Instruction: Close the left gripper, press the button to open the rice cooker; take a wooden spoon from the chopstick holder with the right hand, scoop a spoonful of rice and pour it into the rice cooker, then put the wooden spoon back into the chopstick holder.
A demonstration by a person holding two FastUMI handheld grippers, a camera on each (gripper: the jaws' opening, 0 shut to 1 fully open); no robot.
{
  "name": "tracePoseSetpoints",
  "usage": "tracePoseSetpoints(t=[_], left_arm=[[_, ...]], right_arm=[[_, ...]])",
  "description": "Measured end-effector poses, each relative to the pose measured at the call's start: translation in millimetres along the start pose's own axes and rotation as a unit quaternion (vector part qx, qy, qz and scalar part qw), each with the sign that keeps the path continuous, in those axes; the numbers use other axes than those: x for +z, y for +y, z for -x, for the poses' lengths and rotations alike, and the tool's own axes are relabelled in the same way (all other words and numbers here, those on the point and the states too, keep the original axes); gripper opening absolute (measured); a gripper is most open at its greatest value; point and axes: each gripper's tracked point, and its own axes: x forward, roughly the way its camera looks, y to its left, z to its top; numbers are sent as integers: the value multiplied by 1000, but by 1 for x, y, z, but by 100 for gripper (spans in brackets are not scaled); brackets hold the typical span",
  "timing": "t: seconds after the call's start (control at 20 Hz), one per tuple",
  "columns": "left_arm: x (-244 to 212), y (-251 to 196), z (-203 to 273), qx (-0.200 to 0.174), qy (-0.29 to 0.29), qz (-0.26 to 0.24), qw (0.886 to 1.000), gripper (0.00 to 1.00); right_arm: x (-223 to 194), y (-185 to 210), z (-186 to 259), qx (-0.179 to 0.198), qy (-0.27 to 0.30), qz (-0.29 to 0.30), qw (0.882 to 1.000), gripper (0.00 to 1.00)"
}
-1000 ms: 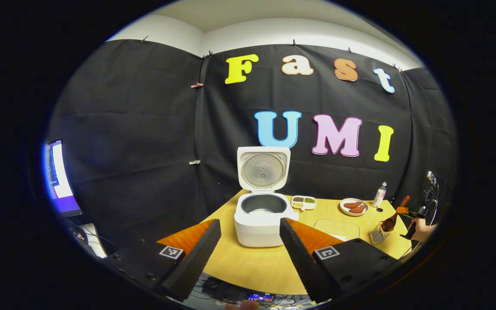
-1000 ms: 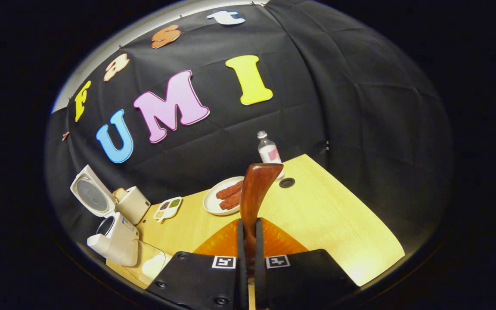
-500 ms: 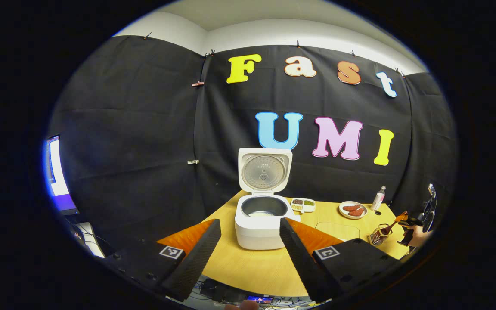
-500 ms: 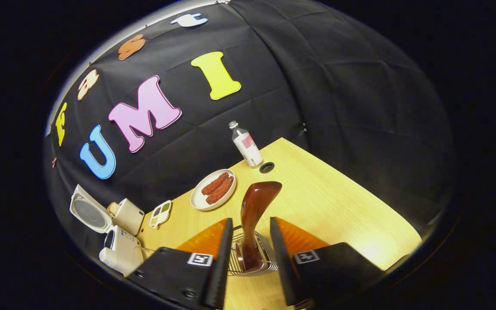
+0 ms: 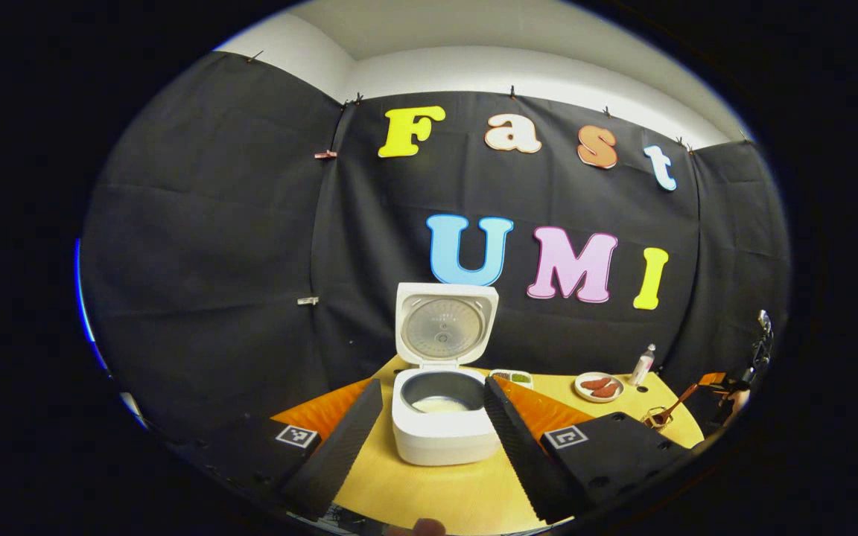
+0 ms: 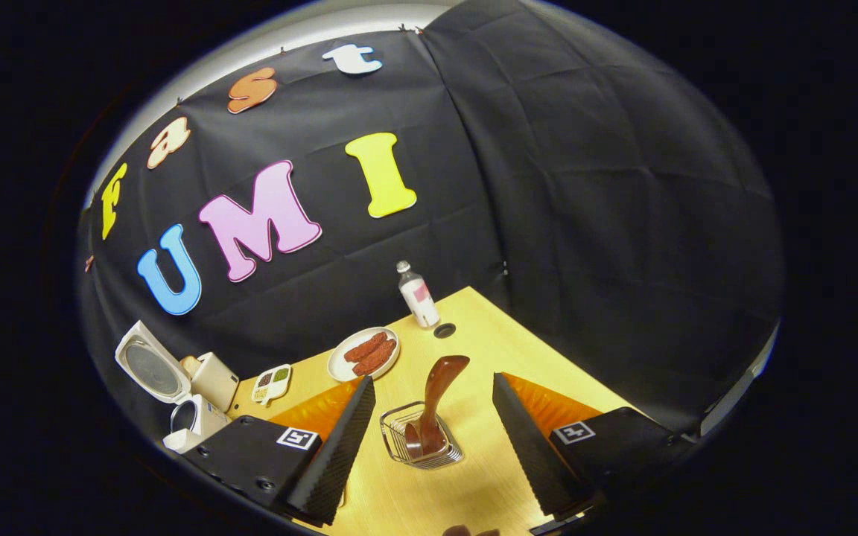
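Wooden spoon (image 6: 435, 402) stands in the chopstick holder (image 6: 420, 444), both grippers open and holding nothing.

In the right gripper view, the right gripper (image 6: 433, 439) has its fingers wide apart on either side of the holder, not touching it; the spoon handle leans up and away. Beyond the holder lie a plate of sausages (image 6: 363, 353) and a bottle (image 6: 415, 294) near the far table (image 6: 518, 350) edge. In the left gripper view, the left gripper (image 5: 433, 428) frames the rice cooker (image 5: 440, 424), lid raised, well left of the holder.
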Motion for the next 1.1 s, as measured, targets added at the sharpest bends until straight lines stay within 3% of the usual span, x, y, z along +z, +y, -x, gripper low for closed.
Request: tracePoseSetpoints(t=[0.35, 0.6, 0.95, 1.1], left_arm=[[68, -8, -82, -58, -77, -11, 995, 95], [114, -27, -145, -78, -115, -26, 990, 95], [145, -43, -267, -87, -96, -5, 992, 95], [137, -40, -329, -65, -80, -31, 994, 95]], right_arm=[[40, 52, 86, 18, -61, 76, 995, 98], [60, 85, 131, 25, -99, 115, 988, 98], [71, 108, 179, 18, -124, 140, 982, 98], [72, 114, 191, 13, -124, 138, 983, 98]])
